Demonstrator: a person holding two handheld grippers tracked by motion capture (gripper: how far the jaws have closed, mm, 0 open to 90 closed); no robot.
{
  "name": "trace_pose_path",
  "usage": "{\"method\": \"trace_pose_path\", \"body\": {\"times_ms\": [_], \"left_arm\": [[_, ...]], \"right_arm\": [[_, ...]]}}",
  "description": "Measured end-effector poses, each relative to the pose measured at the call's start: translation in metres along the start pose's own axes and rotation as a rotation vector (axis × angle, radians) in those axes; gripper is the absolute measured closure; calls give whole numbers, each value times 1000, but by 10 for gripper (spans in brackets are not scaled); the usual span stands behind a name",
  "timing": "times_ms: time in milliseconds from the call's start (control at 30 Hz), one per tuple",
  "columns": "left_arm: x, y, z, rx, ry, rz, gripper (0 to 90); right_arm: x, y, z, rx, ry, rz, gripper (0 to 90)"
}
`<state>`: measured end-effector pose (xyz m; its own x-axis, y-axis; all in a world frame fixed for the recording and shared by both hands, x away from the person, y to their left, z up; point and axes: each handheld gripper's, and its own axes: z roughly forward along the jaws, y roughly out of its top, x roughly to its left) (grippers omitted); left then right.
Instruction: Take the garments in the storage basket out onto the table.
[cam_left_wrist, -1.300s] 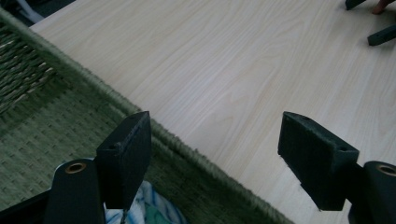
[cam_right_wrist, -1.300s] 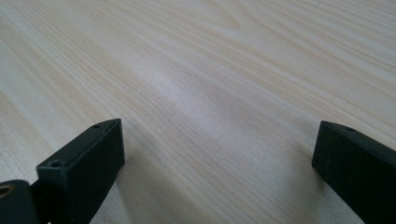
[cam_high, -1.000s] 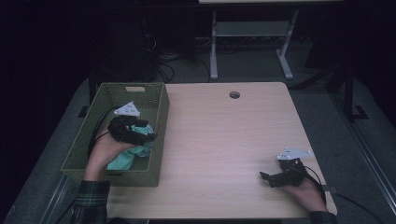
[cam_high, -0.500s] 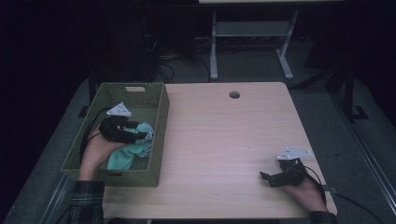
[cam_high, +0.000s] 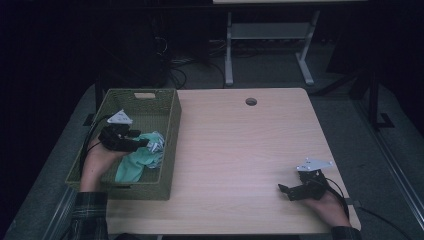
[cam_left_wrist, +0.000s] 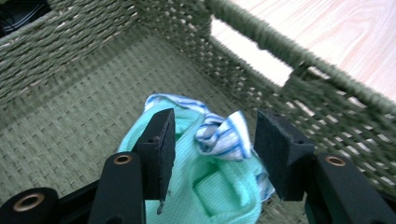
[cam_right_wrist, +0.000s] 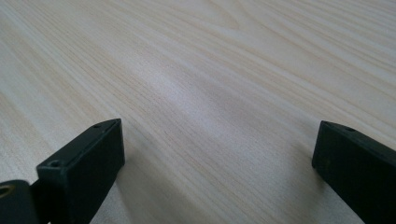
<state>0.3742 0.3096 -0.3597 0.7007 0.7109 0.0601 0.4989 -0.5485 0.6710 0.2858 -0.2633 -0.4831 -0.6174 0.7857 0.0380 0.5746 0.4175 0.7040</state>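
A green woven basket sits at the table's left edge. Inside it lies a mint-green cloth bunched with a white, blue-striped cloth. My left gripper is inside the basket, pointing right, with its tips at the cloths. In the left gripper view that gripper is open, and the mint cloth and striped cloth lie just beyond the gap, near the basket wall. My right gripper rests on the table at the front right, open and empty.
The light wooden table has a round cable hole near its back edge. Behind it stand another table's metal legs, with cables on the dark floor. The person's sleeves come in at the bottom corners.
My left gripper has shifted a little to the left inside the basket, off the top of the cloths. The right gripper has stayed still.
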Motion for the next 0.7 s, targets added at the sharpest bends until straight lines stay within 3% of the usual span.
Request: {"method": "trace_pose_path", "body": {"times_ms": [533,700], "left_arm": [[14,-18,14,37,26,-51,483],[16,-25,21,70,35,-59,475]], "right_arm": [[0,0,0,0,0,0,21],[0,0,0,0,0,0,21]]}}
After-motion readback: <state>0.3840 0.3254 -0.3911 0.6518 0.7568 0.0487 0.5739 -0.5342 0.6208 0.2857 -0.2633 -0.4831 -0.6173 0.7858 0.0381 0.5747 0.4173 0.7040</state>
